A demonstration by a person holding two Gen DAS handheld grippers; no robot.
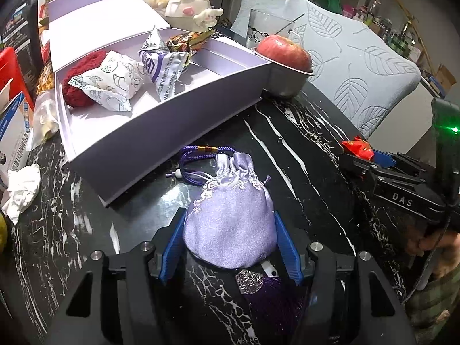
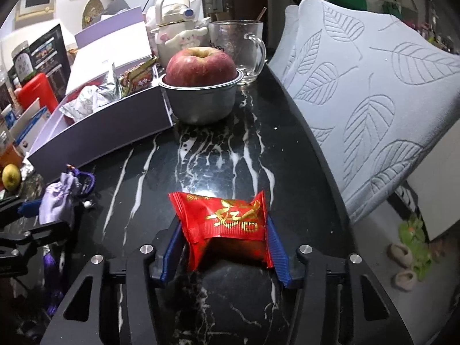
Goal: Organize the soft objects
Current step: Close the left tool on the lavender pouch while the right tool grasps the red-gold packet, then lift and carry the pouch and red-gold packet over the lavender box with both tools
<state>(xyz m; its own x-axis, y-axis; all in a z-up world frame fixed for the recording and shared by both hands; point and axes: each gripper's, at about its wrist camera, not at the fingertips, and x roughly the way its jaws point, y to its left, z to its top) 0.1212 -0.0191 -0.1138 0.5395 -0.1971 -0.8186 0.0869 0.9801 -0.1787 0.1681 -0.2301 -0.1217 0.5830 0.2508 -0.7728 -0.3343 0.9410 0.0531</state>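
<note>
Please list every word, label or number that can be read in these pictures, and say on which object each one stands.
"DAS": on the black body of the right gripper, seen from the left wrist.
Gold characters on the red packet: too stylised to read.
Print on the white-and-purple packet in the lilac box: too blurred.

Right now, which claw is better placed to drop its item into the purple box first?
Left, probably. The left claw grips the lilac pouch just in front of the purple box; the right claw, with the red packet, sits farther away.
</note>
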